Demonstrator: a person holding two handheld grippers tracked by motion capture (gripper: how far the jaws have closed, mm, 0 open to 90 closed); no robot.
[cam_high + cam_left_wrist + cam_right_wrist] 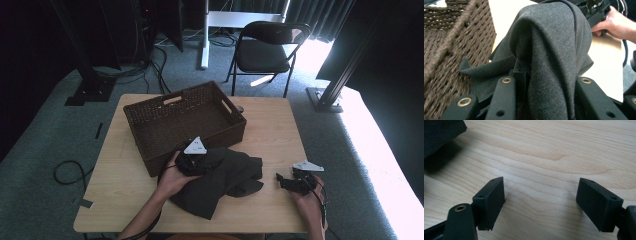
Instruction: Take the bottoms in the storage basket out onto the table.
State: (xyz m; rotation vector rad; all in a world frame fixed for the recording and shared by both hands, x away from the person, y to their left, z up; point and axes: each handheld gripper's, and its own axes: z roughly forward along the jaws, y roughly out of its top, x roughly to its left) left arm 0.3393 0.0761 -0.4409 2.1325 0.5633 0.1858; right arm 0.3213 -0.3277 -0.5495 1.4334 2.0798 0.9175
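From above, the left tool [192,159] bites the dark cloth [225,180], which lies at 6 o'clock from the basket [185,122]. In the left tool's view, cloth [551,55] bunches between its jaws. In the right tool's view, the right tool [540,200] is wide apart over the bare surface [544,152].

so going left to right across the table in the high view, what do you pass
basket → left gripper → dark cloth → right gripper
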